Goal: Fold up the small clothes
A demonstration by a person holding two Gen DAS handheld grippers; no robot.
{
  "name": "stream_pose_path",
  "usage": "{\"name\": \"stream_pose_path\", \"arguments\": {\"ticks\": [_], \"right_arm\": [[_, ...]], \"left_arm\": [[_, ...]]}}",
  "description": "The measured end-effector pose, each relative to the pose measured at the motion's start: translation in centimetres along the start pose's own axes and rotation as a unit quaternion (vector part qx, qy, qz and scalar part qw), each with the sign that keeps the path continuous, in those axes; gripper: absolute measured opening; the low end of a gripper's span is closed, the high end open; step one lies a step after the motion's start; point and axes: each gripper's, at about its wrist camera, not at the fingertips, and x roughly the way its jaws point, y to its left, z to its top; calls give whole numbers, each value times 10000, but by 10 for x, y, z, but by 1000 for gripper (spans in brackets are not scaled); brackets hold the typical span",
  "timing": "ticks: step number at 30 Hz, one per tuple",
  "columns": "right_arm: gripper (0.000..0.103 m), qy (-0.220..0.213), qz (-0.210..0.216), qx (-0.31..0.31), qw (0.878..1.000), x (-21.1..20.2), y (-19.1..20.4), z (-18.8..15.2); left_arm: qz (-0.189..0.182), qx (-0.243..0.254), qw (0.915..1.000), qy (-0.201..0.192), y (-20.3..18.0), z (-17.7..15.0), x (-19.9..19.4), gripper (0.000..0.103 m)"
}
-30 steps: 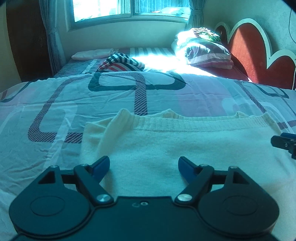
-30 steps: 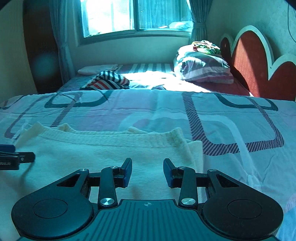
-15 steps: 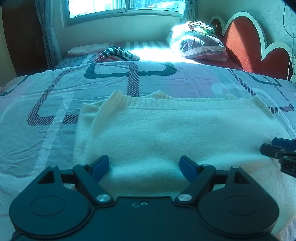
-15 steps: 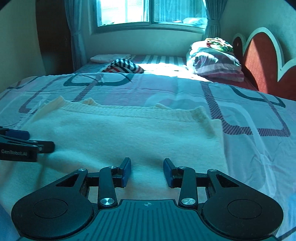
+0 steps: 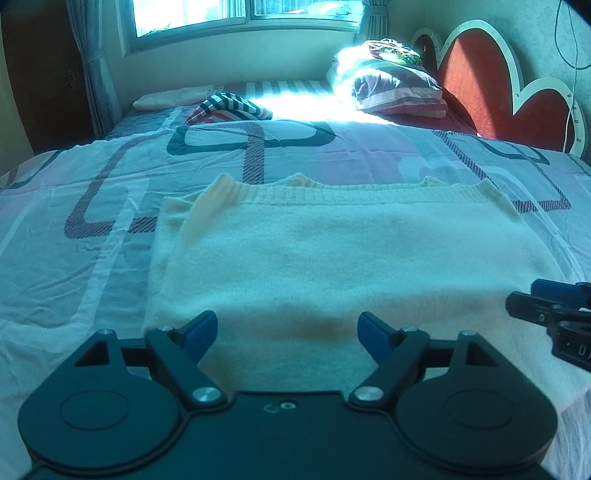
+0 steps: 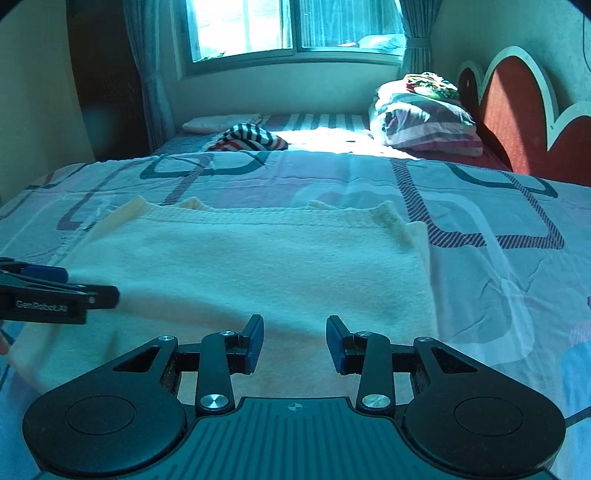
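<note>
A cream knitted sweater (image 5: pixel 332 251) lies flat and folded on the patterned bedsheet (image 5: pixel 92 229), its ribbed hem toward the far side. It also shows in the right wrist view (image 6: pixel 266 266). My left gripper (image 5: pixel 287 326) is open and empty, its blue pads over the sweater's near edge. My right gripper (image 6: pixel 294 341) is open and empty, over the near right part of the sweater. The right gripper shows at the right edge of the left wrist view (image 5: pixel 550 310). The left gripper shows at the left edge of the right wrist view (image 6: pixel 55 295).
A striped garment (image 5: pixel 229 107) and a pink pillow (image 5: pixel 173 98) lie at the far side of the bed. Stacked bedding (image 5: pixel 391 85) sits by the red heart-shaped headboard (image 5: pixel 491 88). A window (image 6: pixel 288 26) and curtains are behind.
Both grippers have drawn back toward me and risen, so more of the sweater is in view. Both stay open; the sweater has not moved.
</note>
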Motion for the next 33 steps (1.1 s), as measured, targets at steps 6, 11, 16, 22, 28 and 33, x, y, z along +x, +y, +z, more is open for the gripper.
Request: {"name": "stream_pose_path", "arguments": {"ticks": [6, 11, 16, 22, 28, 33], "right_arm": [[37, 194, 25, -114, 9997, 11, 8, -16], [37, 256, -111, -17, 9996, 7, -5, -23], [37, 268, -279, 39, 9992, 4, -2, -25], [37, 311, -466, 226, 9982, 0, 1, -25], [38, 340, -698, 380, 9963, -10, 14, -23], [38, 390, -708, 217, 9965, -16, 34, -25]], "left_arm": [[212, 94, 9996, 141, -4, -19, 7, 85], [224, 40, 9996, 193, 1, -20, 6, 90], [202, 45, 9996, 207, 2, -19, 8, 90], [89, 58, 9996, 244, 4, -19, 8, 91], [-118, 117, 9997, 195, 10, -22, -1, 90], [-255, 65, 9995, 178, 19, -36, -12, 91]]}}
